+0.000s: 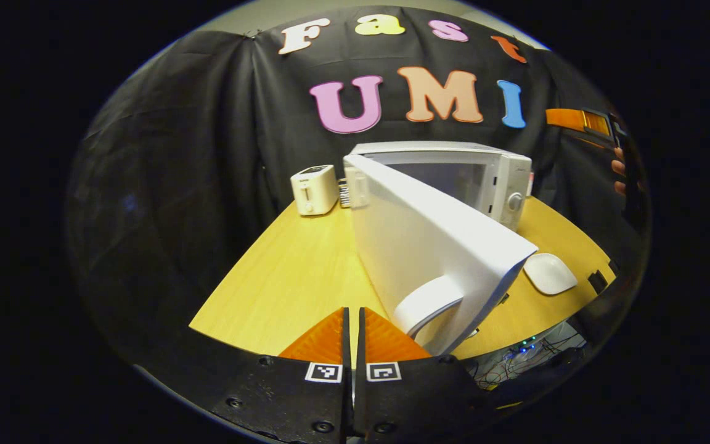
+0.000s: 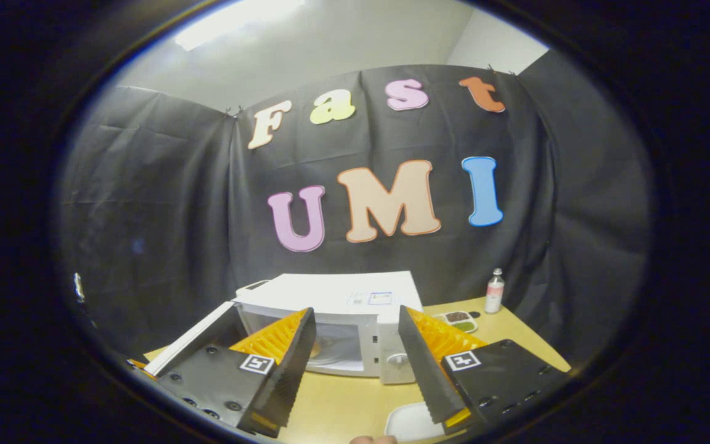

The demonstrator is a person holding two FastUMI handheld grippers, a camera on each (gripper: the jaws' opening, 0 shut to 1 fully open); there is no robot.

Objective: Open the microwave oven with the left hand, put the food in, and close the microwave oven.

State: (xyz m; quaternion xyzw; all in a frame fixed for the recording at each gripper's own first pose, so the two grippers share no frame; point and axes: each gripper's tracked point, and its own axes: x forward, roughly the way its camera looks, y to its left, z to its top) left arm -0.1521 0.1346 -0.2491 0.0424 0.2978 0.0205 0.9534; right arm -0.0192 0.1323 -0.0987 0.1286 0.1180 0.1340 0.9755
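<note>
The white microwave (image 1: 506, 179) stands on the wooden table with its door (image 1: 429, 240) swung wide open toward me. The door's curved handle (image 1: 427, 302) is just right of my left gripper (image 1: 353, 327), which is shut with nothing between its fingers. A white plate (image 1: 549, 273) lies on the table right of the door. In the right gripper view the microwave (image 2: 336, 296) sits ahead with its door (image 2: 191, 339) open at the left. My right gripper (image 2: 355, 370) is open and empty in front of it, above the white plate (image 2: 410, 422).
A white toaster (image 1: 314, 189) stands left of the microwave near the cloth wall. A small bottle (image 2: 494, 291) and a little tray of food (image 2: 460, 319) sit behind the microwave on the right. The other gripper (image 1: 583, 120), held by a hand, is at far right.
</note>
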